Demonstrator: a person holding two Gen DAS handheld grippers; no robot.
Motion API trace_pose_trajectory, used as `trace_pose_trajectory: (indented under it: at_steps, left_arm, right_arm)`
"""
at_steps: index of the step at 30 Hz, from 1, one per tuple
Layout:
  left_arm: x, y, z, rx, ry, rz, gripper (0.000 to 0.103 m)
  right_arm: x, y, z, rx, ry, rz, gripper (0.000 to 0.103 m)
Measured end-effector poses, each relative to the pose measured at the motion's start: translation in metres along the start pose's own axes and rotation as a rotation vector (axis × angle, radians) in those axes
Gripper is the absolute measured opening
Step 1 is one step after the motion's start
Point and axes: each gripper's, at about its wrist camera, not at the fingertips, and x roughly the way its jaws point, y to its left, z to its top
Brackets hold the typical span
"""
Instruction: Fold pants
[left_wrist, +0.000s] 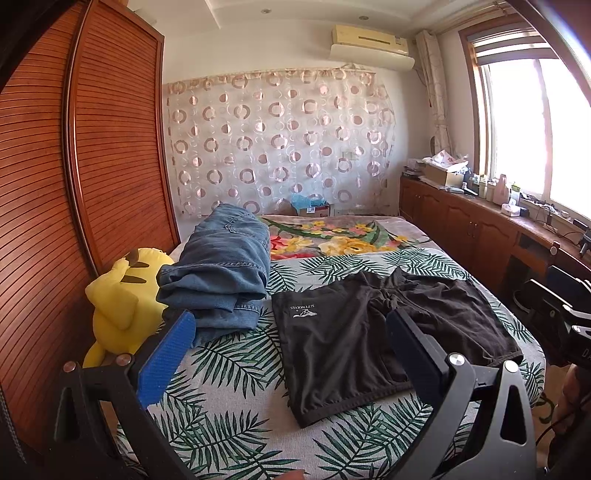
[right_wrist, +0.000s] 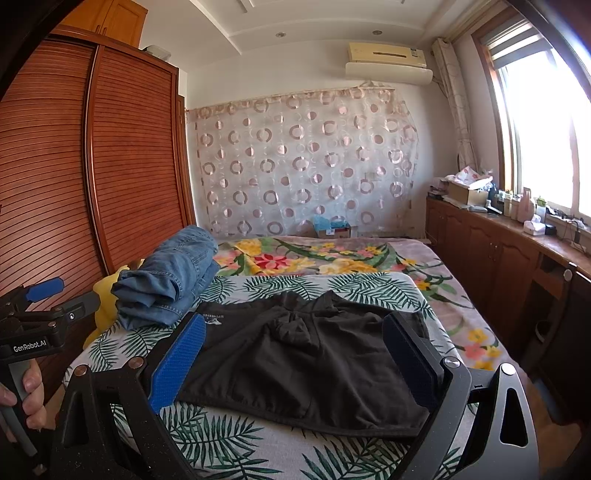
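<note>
Bedroom scene, two wrist views over a bed w/ a palm-leaf sheet (left_wrist: 229, 398). Black shorts (left_wrist: 369, 339) lie flat on the sheet near the bed's foot edge, just right of a folded stack of blue jeans (left_wrist: 221, 273); the two are close, touching or nearly so at the jeans' near corner. A yellow plush toy (left_wrist: 118, 302) sits left of the jeans, against the wardrobe.

Shorts' long axis runs across the bed, left to right. Which edge is the waistband can't be told for sure; a small white logo shows at the end nearest the jeans. Middle is bunched and wrinkled.

Left gripper (left_wrist: 291, 350) hovers above the shorts, fingers wide apart, holding nothing. Right gripper (right_wrist: 295, 354) likewise spread wide and empty, over the near part of the shorts.

Judgement: fabric looks thin, soft, light and floppy, so it'll sag and slide. Best pinched at two corners of one short edge, one per gripper, then carried over toward the opposite end.
</note>
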Motion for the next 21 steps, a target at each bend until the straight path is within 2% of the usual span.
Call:
trace_pose_trajectory:
  at_steps: [21]
  left_arm:
    - [-0.0016, 0.0007, 0.0013, 0.001, -0.003, -0.004, 0.103]
  right_arm:
    - [0.0005, 0.0013, 0.0003, -0.002, -0.002, 0.001, 0.097]
